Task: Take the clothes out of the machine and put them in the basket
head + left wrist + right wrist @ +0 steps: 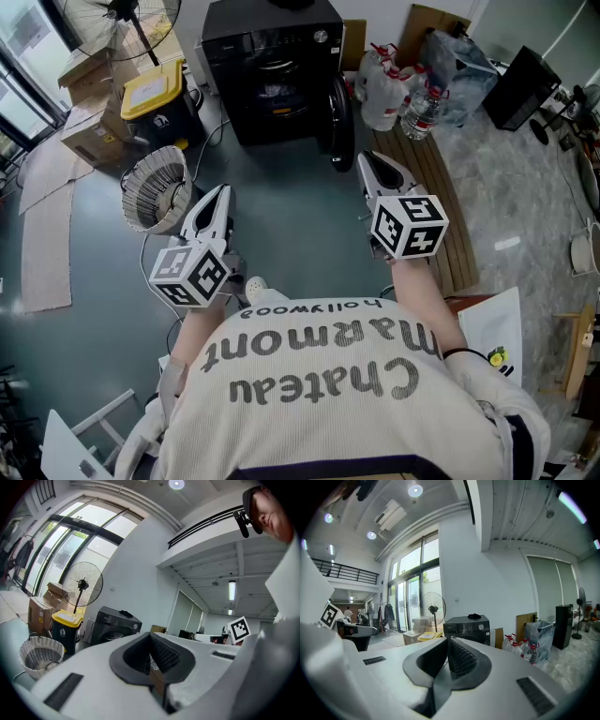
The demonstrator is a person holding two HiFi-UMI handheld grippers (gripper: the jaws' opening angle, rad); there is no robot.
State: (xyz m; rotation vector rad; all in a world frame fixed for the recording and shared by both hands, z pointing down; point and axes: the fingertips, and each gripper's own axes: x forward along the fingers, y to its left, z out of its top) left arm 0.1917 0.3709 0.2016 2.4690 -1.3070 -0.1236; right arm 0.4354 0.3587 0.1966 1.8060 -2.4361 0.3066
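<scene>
The black washing machine [272,56] stands on the floor ahead, its round door [339,122] swung open to the right. Something pale shows in the drum [277,91]; I cannot tell what it is. The white wire basket [157,187] sits on the floor at the left, apparently with nothing in it. My left gripper [222,192] hovers just right of the basket, shut and holding nothing. My right gripper [367,161] points toward the machine's door, also shut and holding nothing. In the left gripper view the machine [115,623] and basket [40,654] lie ahead to the left.
A yellow-lidded bin [155,94] and cardboard boxes [89,131] stand left of the machine, with a floor fan [122,19] behind. Bags and water bottles [403,94] are piled to its right beside a wooden slat platform [441,197]. A cable runs across the floor.
</scene>
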